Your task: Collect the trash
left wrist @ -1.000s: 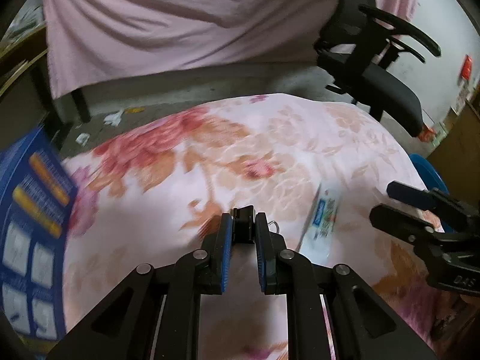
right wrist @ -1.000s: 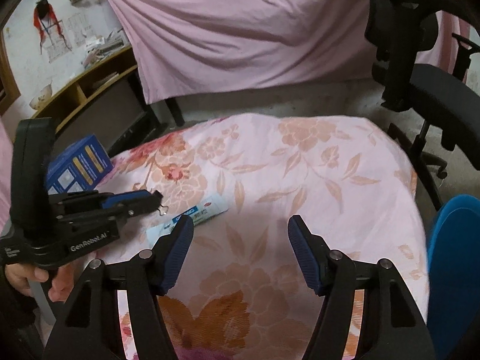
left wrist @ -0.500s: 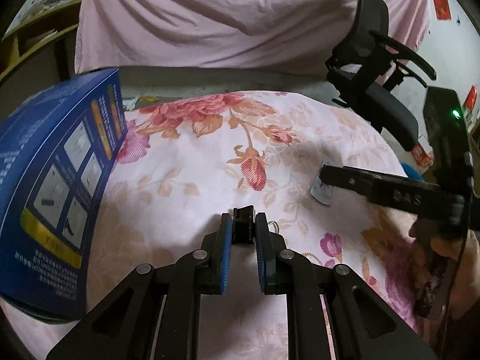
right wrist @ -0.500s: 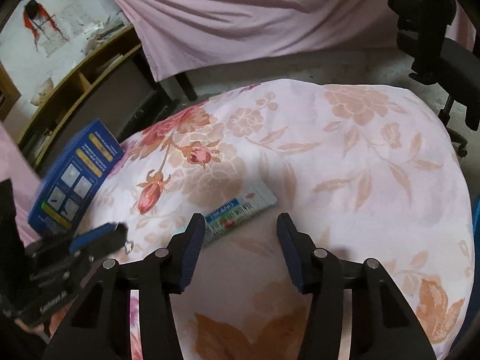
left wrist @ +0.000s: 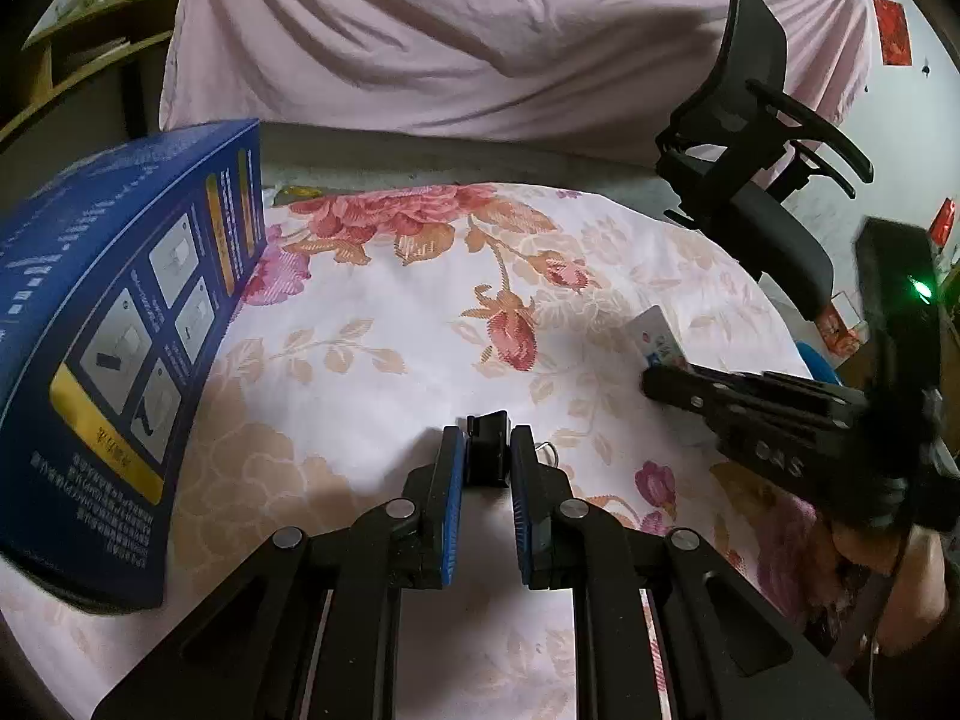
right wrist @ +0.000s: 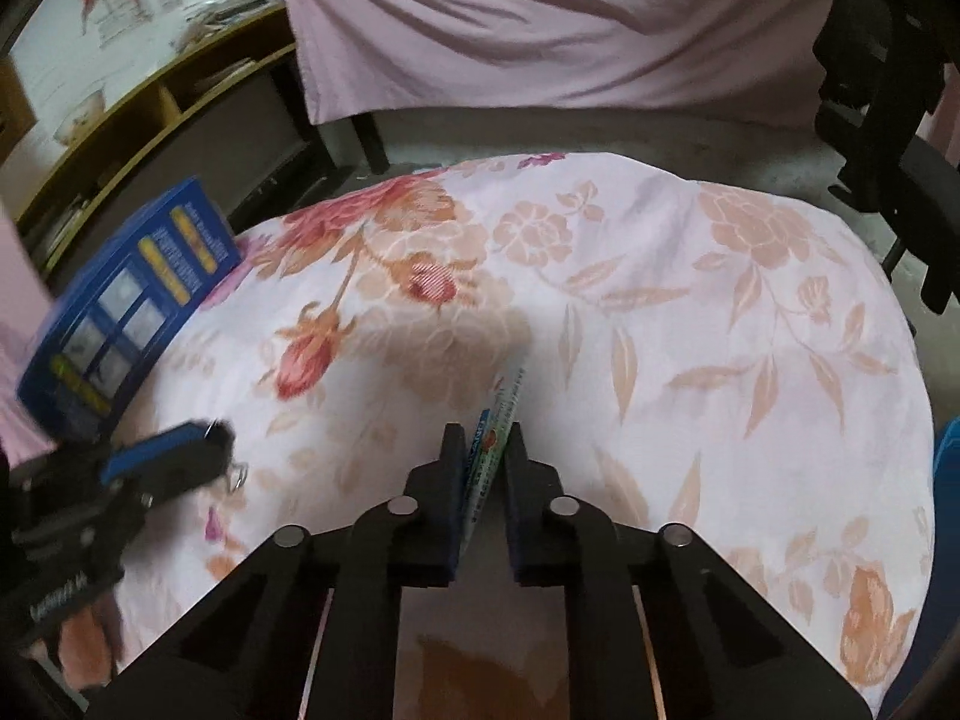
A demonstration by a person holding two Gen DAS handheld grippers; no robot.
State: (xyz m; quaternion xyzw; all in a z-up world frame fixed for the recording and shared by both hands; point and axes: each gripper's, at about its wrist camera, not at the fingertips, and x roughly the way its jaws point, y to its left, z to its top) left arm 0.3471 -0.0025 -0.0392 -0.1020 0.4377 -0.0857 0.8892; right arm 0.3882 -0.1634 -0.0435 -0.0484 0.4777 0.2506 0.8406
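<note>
My left gripper is shut on a small black binder clip with wire handles, held just above the floral cloth. It shows at the left of the right wrist view. My right gripper is shut on a flat white and blue wrapper, which stands on edge between the pads. In the left wrist view the right gripper sits at the right with the wrapper's end sticking out past its tips.
A blue carton stands on the left of the floral-cloth table; it also shows in the right wrist view. A black office chair stands beyond the table's right. A pink sheet hangs behind. Wooden shelves are at back left.
My right gripper has come down over the wrapper and closed on it, tilting it up on edge. My left gripper has shifted left toward the blue carton, still holding the clip.
</note>
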